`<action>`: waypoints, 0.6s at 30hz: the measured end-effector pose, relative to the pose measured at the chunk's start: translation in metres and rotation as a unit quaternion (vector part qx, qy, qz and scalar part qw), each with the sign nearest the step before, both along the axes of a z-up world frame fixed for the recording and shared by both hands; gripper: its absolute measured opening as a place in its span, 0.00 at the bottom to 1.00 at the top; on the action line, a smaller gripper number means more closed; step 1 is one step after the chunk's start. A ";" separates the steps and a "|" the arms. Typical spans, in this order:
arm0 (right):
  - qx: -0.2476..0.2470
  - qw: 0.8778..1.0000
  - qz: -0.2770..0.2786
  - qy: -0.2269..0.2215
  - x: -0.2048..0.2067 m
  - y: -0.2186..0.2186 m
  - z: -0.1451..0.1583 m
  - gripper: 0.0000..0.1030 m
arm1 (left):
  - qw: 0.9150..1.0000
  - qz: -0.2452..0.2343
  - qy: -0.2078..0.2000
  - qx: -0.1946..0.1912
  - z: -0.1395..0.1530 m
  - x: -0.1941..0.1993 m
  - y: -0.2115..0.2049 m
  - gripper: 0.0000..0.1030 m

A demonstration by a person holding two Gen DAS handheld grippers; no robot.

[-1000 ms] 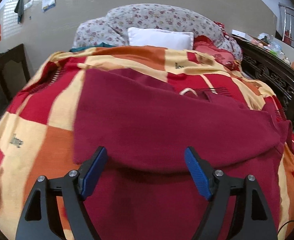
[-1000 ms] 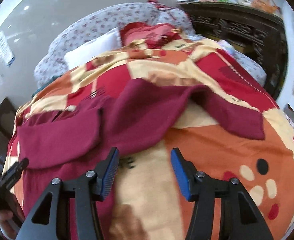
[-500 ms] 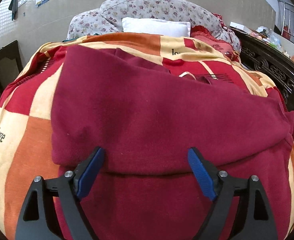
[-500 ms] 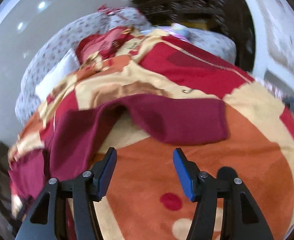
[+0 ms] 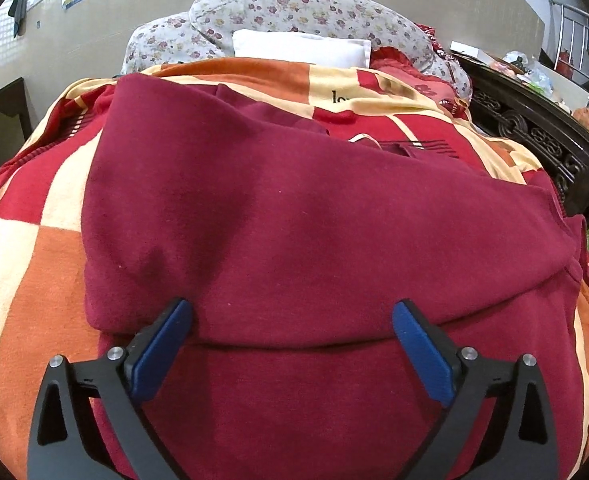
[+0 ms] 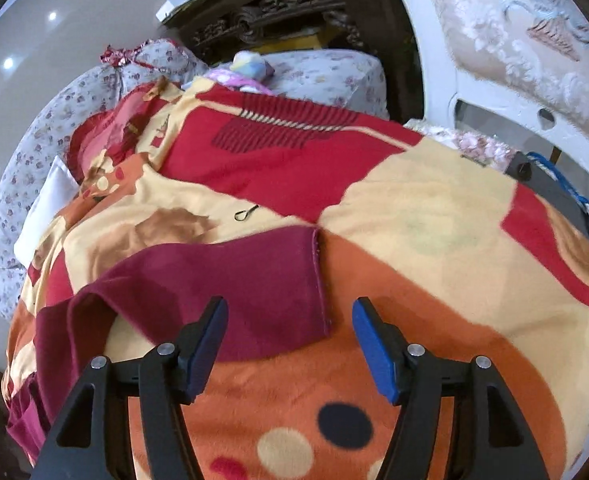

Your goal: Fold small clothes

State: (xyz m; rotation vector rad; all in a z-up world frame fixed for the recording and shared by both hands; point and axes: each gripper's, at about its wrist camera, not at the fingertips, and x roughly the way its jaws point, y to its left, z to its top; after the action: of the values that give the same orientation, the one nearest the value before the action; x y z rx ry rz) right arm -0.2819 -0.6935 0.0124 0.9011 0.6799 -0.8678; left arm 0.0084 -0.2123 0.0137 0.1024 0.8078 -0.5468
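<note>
Dark red top (image 5: 294, 232) lay on your blanket (image 5: 26, 312) with one side folded over, your left claw (image 5: 292, 320) was opening with nothing gripped, and your right claw (image 6: 290, 320), also opening and empty, hung near the unfolded sleeve (image 6: 254, 292).

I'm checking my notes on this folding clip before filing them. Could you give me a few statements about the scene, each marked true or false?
1. The maroon garment lies on a patterned blanket. True.
2. The left gripper is clamped on the fold. False: its jaws are opening and stand apart over the cloth.
3. A white pillow sits at the bed's far end. True.
4. The right gripper holds the sleeve. False: its jaws are opening, and the sleeve end lies flat on the blanket.
5. The garment is green. False: it is maroon.
</note>
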 end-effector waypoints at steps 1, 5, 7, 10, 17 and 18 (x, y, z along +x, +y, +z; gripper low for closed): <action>-0.006 1.000 0.004 0.003 0.005 -0.003 -0.004 0.67 | 1.000 0.000 0.000 -0.001 0.000 0.000 0.000 0.98; -0.027 1.000 0.013 0.006 0.012 -0.008 -0.015 0.50 | 1.000 -0.002 0.000 0.001 0.000 0.000 0.000 0.99; -0.035 0.999 0.025 0.016 0.016 -0.008 -0.020 0.12 | 1.000 -0.002 0.000 0.003 -0.001 0.000 -0.001 1.00; -0.044 0.998 0.032 -0.006 0.010 -0.005 -0.011 0.09 | 1.000 -0.002 0.001 0.000 0.000 -0.001 -0.001 1.00; -0.171 0.976 0.061 -0.122 -0.015 0.047 0.132 0.09 | 0.999 -0.003 -0.013 -0.029 0.021 -0.001 0.014 1.00; -0.185 0.971 0.068 -0.133 -0.015 0.055 0.147 0.08 | 0.999 0.001 -0.023 -0.030 0.026 -0.001 0.017 1.00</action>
State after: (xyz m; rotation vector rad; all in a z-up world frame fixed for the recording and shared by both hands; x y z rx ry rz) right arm -0.2967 -0.6389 0.1592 0.6101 0.3268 -0.7038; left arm 0.0070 -0.1951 0.0400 0.0591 0.7461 -0.5637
